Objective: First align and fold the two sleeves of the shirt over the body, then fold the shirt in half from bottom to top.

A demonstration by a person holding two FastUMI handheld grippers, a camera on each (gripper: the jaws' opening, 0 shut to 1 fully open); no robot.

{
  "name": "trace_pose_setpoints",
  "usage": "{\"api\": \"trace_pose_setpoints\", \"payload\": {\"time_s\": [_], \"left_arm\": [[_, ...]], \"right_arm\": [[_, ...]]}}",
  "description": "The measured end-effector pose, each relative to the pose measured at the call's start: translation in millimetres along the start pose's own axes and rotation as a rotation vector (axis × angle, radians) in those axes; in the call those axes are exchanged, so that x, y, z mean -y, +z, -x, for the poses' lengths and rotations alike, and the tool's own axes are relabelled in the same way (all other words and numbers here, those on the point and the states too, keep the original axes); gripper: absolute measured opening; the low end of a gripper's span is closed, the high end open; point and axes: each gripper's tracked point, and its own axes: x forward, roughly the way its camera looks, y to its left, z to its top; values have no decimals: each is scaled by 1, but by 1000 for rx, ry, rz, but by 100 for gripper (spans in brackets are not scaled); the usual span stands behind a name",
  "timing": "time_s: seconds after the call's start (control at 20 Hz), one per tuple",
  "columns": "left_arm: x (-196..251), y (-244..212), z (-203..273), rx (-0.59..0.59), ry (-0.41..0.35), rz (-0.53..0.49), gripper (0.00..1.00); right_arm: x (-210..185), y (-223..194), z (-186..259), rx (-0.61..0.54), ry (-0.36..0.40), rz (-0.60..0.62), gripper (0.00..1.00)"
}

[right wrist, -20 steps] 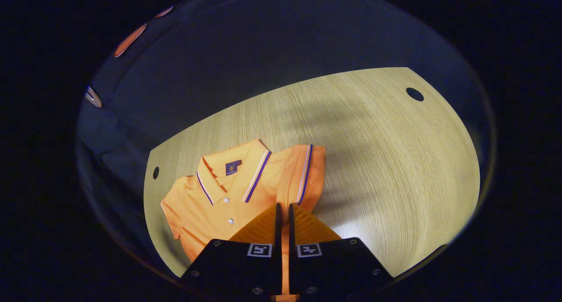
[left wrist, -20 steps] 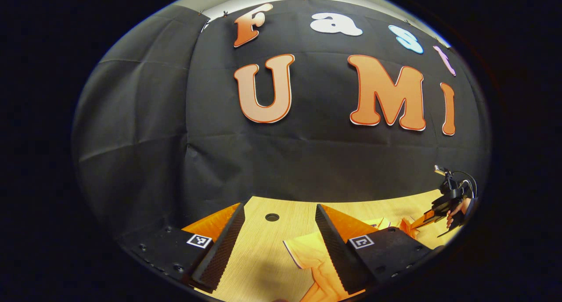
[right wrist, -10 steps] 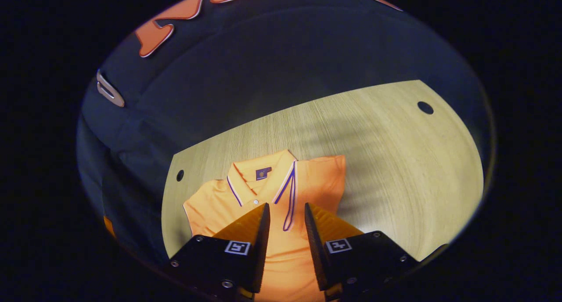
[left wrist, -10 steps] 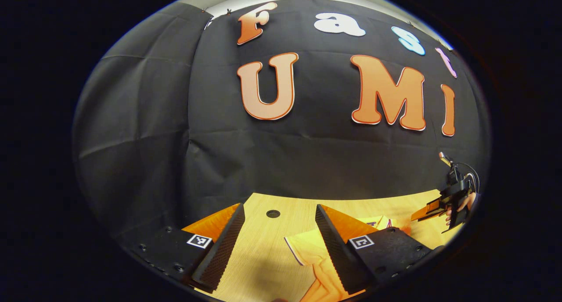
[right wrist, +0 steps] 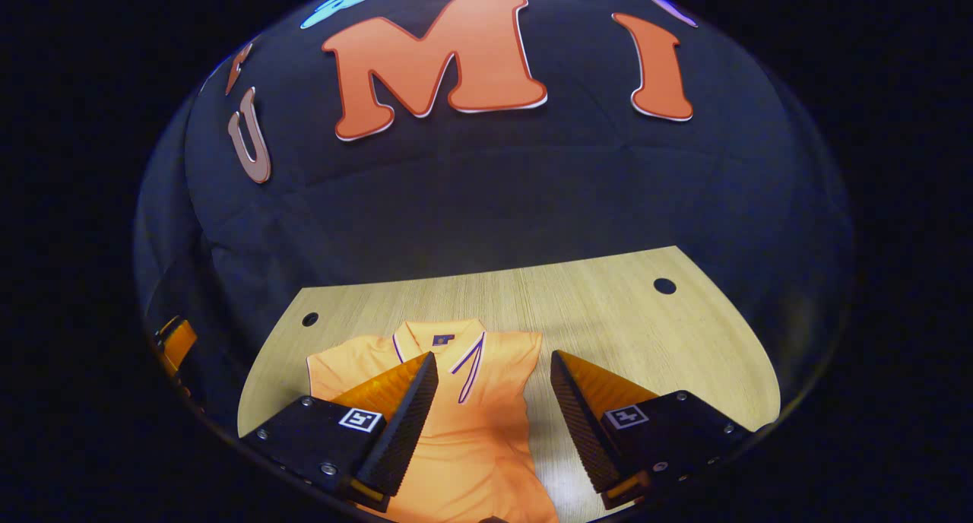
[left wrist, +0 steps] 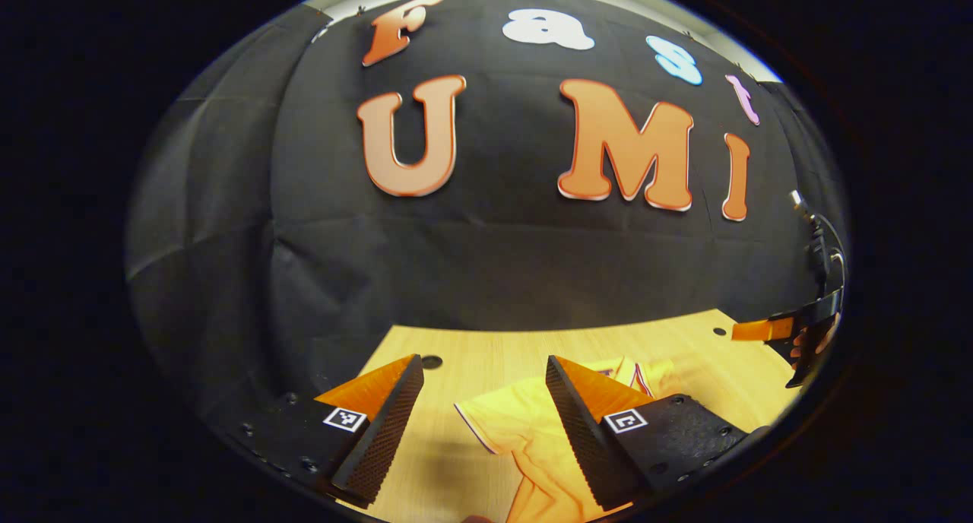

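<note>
Surface: pale wooden table against black cloth.
My grippers: right gripper and left gripper both spread, holding nothing.
Orange polo shirt: flat below me; one sleeve lies folded over.
Left: other sleeve, bottom-up fold.

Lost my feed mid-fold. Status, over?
Right tool open above the shirt, holding nothing. Left tool open by the unfolded sleeve. One sleeve folded over the body. Table unobstructed.
</note>
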Motion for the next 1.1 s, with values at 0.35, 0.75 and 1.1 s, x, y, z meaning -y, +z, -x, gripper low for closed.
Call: {"api": "trace_pose_setpoints", "payload": {"time_s": [0.35, 0.75, 1.1], "left_arm": [[8, -85, -77, -454, -14, 139, 98], [8, -162, -140, -792, 41, 200, 98], [-6, -203, -173, -982, 115, 272, 98]], "right_arm": [[29, 52, 67, 220, -82, -33, 93], [56, 60, 95, 271, -142, 0, 93], [67, 72, 113, 307, -157, 28, 95]]}}
